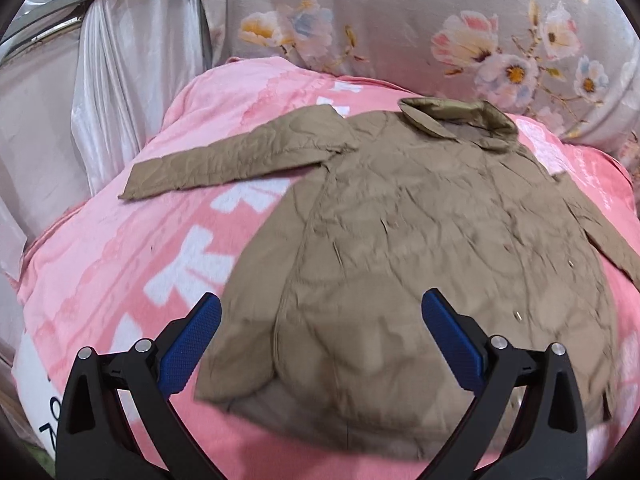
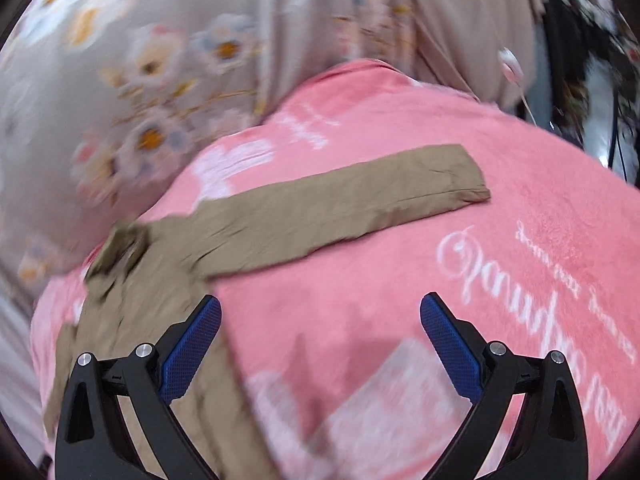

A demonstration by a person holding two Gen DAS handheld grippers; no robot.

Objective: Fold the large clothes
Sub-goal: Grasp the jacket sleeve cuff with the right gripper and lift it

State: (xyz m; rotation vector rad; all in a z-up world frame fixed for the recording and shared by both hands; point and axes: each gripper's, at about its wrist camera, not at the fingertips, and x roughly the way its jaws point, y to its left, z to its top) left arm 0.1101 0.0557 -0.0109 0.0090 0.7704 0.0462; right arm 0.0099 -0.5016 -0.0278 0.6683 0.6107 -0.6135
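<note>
Left wrist view shows a tan quilted jacket [image 1: 420,232] laid out flat on a pink blanket [image 1: 120,264], collar [image 1: 460,120] at the far end and hem nearest the camera. One sleeve [image 1: 224,160] stretches straight out to the left across the blanket, well clear of the body; the other runs off the right edge of the frame. The left hand-held gripper [image 1: 320,344] hangs above the hem with its blue pads [image 1: 192,344] spread wide apart and nothing between them.

Right wrist view, somewhat blurred, looks along the other sleeve [image 2: 340,208], which lies straight and flat out to the right, its cuff [image 2: 468,176] resting on the blanket [image 2: 440,280]. The right hand-held gripper [image 2: 320,344] is likewise spread wide and empty, poised over bare blanket just beside the jacket's side edge [image 2: 168,280]. A grey floral cloth [image 2: 140,80] rises behind the blanket in both views.

As a judgement, the folding proper has not begun: the jacket is only spread and smoothed, both sleeves still extended, no panel turned over. What remains is everything that counts: bringing each sleeve in across the body, then folding the body itself down to a compact shape. Whether the front is fastened cannot be told from here.
</note>
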